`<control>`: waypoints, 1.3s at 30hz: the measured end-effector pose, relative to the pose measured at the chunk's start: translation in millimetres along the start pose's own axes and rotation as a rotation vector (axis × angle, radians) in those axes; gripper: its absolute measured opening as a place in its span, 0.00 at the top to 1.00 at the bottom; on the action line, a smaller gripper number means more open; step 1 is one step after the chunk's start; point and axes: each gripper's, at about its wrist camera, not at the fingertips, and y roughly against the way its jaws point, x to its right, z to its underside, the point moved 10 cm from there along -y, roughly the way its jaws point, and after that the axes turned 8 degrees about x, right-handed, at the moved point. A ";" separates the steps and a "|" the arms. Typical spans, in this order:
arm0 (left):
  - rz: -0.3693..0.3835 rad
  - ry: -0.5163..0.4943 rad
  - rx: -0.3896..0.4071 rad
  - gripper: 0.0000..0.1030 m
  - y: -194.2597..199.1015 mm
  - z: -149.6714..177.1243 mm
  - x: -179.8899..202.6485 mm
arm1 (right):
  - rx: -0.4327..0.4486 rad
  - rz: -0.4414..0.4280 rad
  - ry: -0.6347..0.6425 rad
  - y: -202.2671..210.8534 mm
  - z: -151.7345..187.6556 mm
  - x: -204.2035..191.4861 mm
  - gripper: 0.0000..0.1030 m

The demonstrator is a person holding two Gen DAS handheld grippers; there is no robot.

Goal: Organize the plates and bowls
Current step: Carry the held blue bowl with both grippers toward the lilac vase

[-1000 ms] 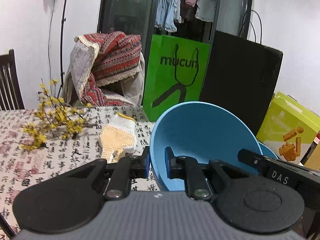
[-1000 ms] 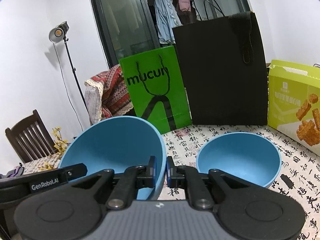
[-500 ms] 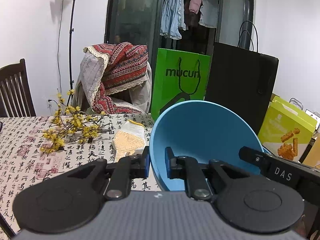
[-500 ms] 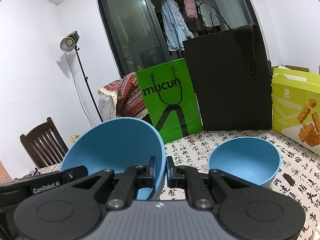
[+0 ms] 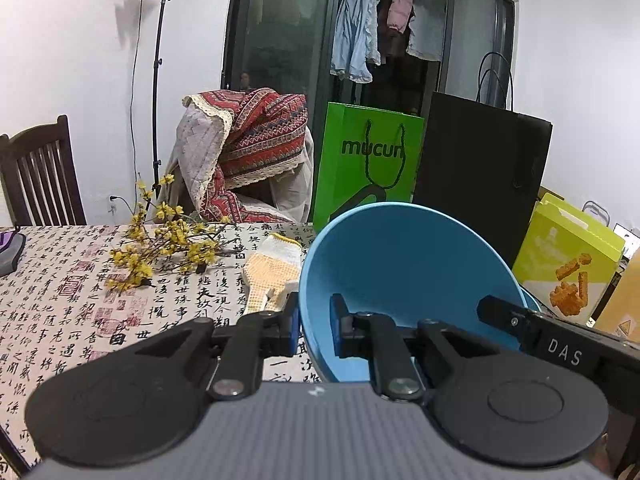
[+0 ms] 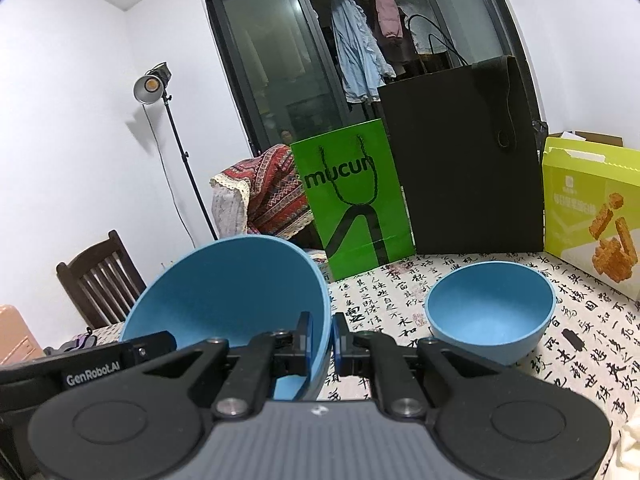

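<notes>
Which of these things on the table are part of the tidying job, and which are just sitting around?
Part of the job:
- large blue bowl, gripped at opposite rims by the left gripper and the right gripper
- smaller blue bowl, standing on the table

Just lying about:
- green bag
- black bag
- snack box
- work glove
- yellow flower sprig

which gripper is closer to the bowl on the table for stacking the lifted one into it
Right. Both grip the lifted bowl, but the right hand-held gripper pinches the rim nearest the table bowl; the left hand-held gripper holds the far rim.
</notes>
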 end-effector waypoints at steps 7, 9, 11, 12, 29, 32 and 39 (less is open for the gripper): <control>-0.007 -0.002 0.003 0.86 16.5 3.8 -3.7 | 0.003 -0.005 0.003 11.9 1.4 -5.6 0.90; -0.008 0.001 0.003 0.86 21.1 4.5 -5.4 | 0.003 -0.008 0.004 16.4 2.7 -7.6 0.90; -0.010 0.003 0.003 0.86 25.7 4.9 -6.7 | 0.003 -0.011 0.006 20.3 3.2 -9.5 0.90; -0.011 0.003 0.005 0.86 28.3 5.2 -7.0 | 0.003 -0.013 0.007 22.0 3.7 -10.2 0.90; -0.021 0.009 -0.010 0.86 65.0 20.0 -20.6 | 0.011 -0.043 0.018 54.8 15.3 -26.6 0.90; -0.025 0.002 -0.008 0.86 71.0 21.0 -21.7 | 0.008 -0.043 0.022 58.6 20.1 -28.1 0.90; -0.037 -0.003 -0.003 0.86 83.1 25.9 -24.7 | -0.001 -0.048 0.001 68.2 29.0 -31.3 0.90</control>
